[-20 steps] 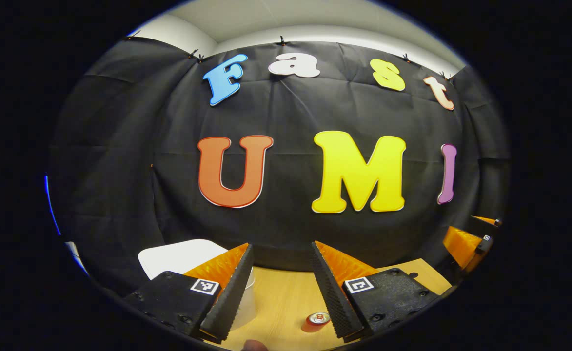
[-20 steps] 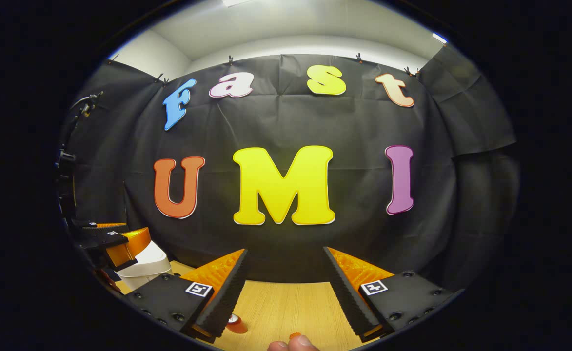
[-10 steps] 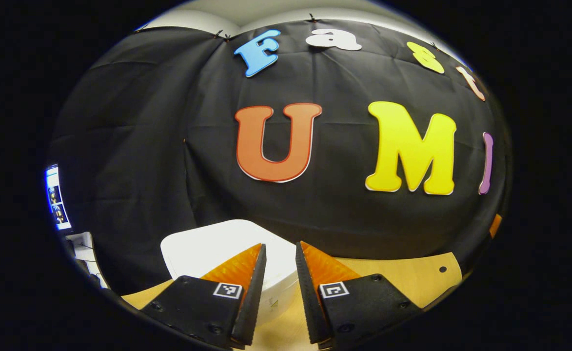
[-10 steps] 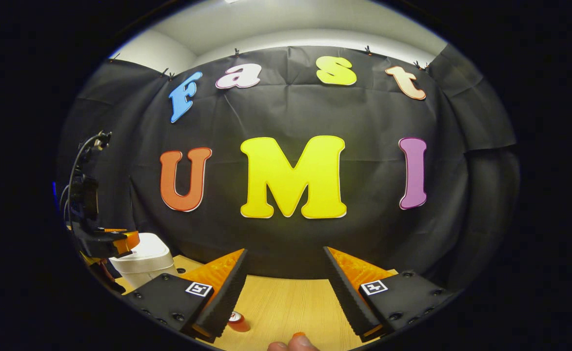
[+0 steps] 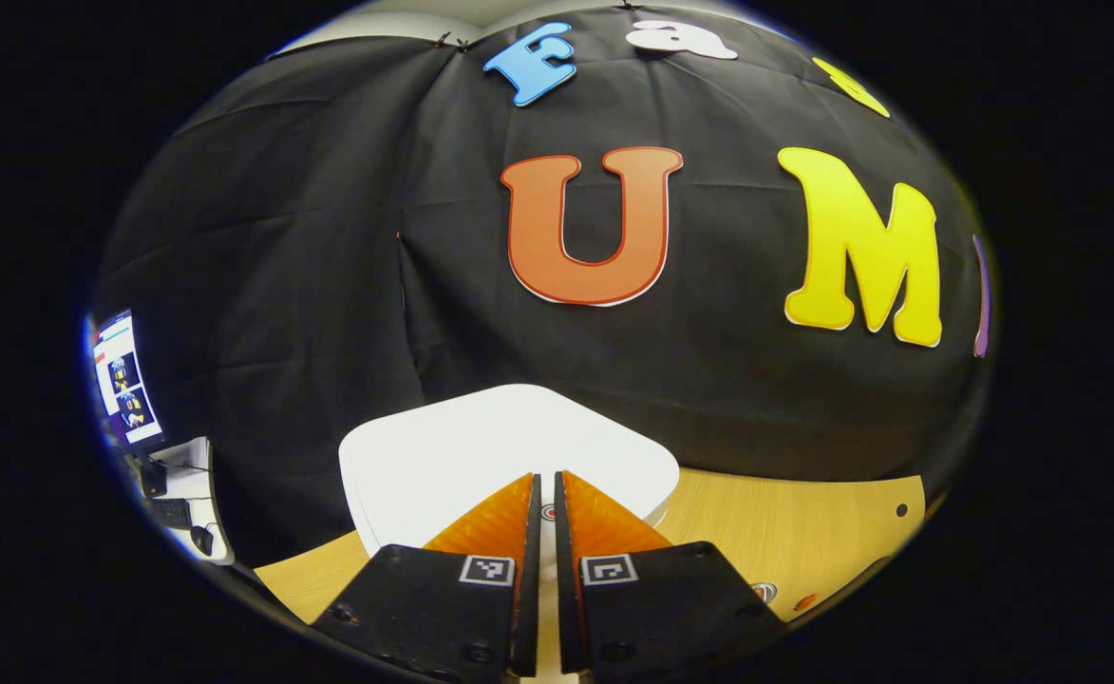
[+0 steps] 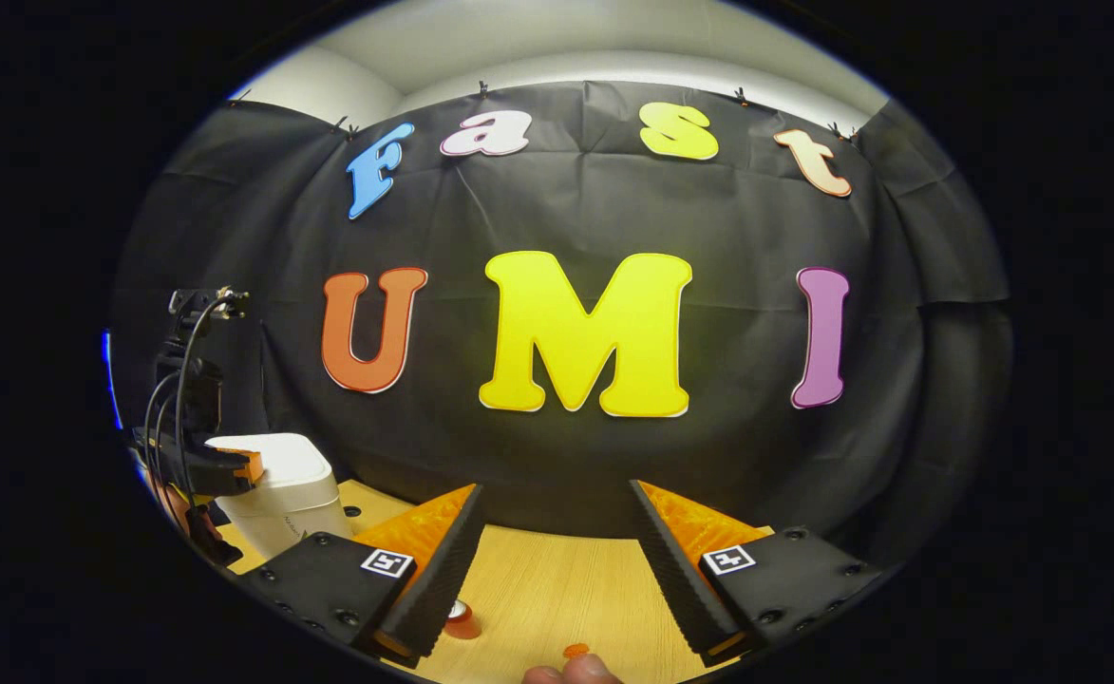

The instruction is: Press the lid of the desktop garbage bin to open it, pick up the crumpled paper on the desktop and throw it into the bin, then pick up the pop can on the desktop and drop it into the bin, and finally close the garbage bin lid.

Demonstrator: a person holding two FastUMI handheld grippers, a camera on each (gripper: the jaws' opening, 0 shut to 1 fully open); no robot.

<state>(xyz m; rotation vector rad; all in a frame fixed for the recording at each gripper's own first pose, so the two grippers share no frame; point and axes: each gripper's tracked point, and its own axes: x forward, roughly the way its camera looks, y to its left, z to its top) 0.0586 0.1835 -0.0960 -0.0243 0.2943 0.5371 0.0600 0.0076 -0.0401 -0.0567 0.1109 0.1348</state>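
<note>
White bin lid (image 5: 481, 446) under nearly closed left gripper (image 5: 547, 494) — label writing illegible.

The left gripper view looks forward along the left tongs (image 5: 547, 532), low and very near the white bin lid (image 5: 481, 446) just ahead of their tips, facing the black cloth wall. The right gripper view looks along the right tongs (image 6: 552, 541) from farther back, over the counter (image 6: 557, 589), toward that same wall. Both views share the bin (image 6: 281, 494) and the wall; the right gripper view shows the left tongs at its far left, over the bin.
</note>
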